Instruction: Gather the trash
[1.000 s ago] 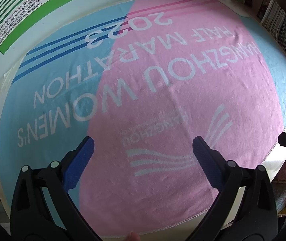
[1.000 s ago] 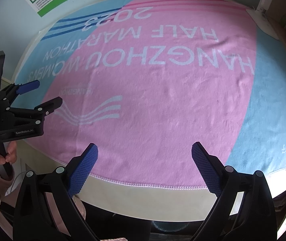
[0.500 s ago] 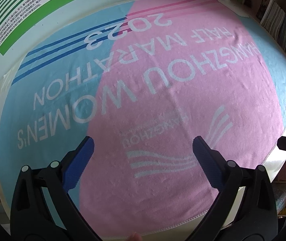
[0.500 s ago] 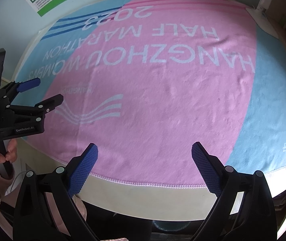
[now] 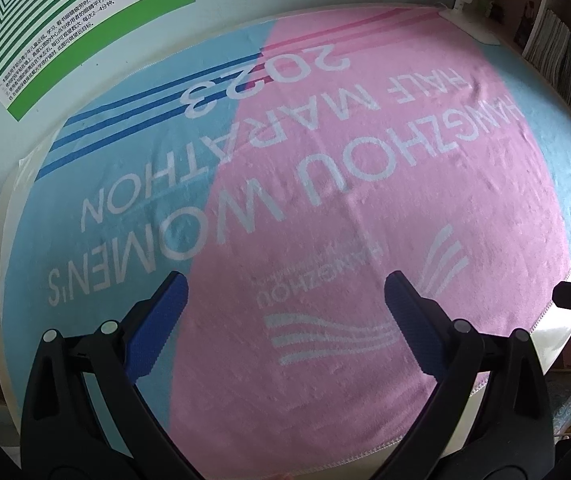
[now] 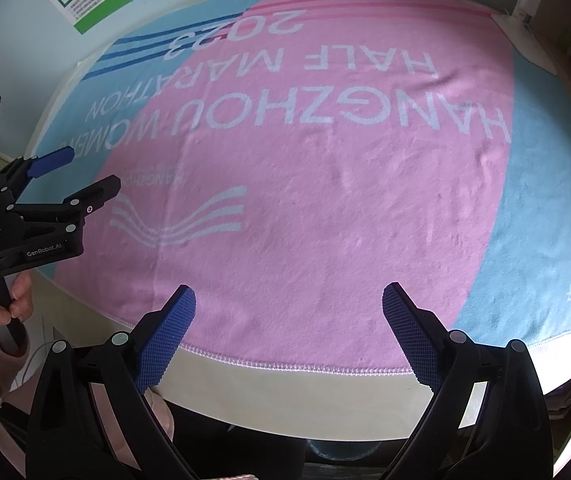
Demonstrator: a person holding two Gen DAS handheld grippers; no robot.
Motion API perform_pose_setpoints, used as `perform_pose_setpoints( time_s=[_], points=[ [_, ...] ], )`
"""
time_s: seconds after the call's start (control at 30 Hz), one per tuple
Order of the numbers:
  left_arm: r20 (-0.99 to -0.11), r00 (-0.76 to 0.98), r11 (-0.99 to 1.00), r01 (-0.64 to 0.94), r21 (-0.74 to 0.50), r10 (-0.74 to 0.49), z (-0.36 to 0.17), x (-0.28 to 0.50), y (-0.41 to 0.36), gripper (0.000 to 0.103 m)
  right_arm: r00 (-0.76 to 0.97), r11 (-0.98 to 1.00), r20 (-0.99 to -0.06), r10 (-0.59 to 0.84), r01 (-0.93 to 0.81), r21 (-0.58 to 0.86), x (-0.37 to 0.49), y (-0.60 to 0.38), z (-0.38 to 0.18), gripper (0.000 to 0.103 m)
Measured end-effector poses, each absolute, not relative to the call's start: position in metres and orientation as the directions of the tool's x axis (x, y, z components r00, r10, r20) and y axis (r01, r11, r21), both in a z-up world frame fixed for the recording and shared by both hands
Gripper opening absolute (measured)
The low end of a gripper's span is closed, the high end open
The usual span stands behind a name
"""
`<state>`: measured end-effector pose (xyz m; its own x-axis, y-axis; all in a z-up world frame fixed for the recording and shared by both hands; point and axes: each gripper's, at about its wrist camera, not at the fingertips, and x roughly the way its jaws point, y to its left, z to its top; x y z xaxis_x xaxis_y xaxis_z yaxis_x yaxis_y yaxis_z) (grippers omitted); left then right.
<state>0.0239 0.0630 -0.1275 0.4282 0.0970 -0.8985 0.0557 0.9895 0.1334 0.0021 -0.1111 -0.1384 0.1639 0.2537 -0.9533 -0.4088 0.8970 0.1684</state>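
Two grippers, left gripper (image 5: 285, 300) and right gripper (image 6: 288, 312), are held spread wide, empty, above the towel (image 6: 325, 200) (no trash is seen); scanning is advised before any grasp.

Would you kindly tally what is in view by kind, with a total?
Grippers: 2, left gripper and right gripper, both open.
Towels: 1, pink and blue towel.
Posters: 1, green striped poster.
Trash: 0 visible.
Total: 4

Towel (image 5: 325, 208) fuzzy matt terry cloth; poster (image 5: 65, 20) smooth paper.
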Motion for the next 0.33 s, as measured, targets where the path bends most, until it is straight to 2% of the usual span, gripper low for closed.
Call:
perform_pose_setpoints(
  time_s=[0.33],
  points=[
    [-0.909,0.409,0.992,0.055,0.11,0.078,-0.1298,0.0237,0.0628,0.096,0.166,0.897,-0.953,0.255,-0.408,0.169,0.0016,-0.1117,-0.138,0.094]
  ],
)
